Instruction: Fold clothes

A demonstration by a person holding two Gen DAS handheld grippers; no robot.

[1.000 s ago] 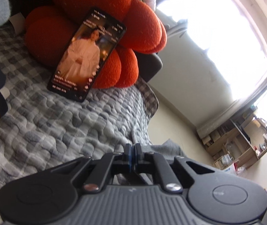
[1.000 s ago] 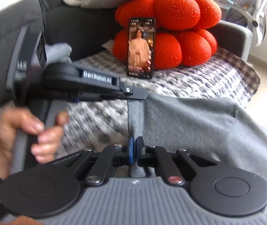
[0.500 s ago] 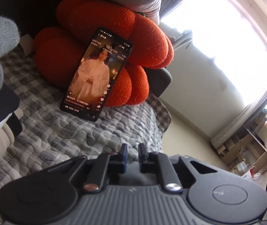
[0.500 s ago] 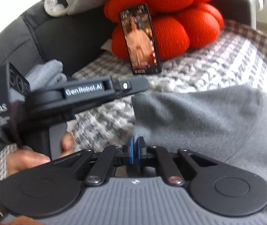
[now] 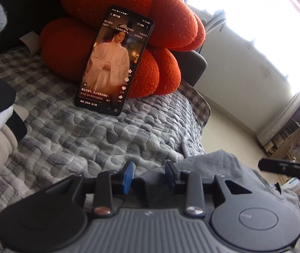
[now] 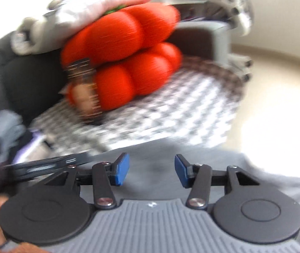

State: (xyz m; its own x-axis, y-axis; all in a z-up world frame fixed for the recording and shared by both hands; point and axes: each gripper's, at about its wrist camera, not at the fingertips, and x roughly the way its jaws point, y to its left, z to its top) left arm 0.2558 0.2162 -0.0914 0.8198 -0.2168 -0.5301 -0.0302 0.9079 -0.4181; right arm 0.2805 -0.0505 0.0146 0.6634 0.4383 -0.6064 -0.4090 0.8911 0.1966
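Both are letting go: left hand-held gripper (image 5: 149,176) opening narrow around a fold of the grey garment (image 5: 223,166), right hand-held gripper (image 6: 151,171) opening wide above it, nothing pinched.

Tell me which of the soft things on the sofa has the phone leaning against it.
The orange pumpkin-shaped cushion. The phone stands propped upright against its lobes, on the checked quilt. The grey garment lies nearer, by the left claw, away from the phone.
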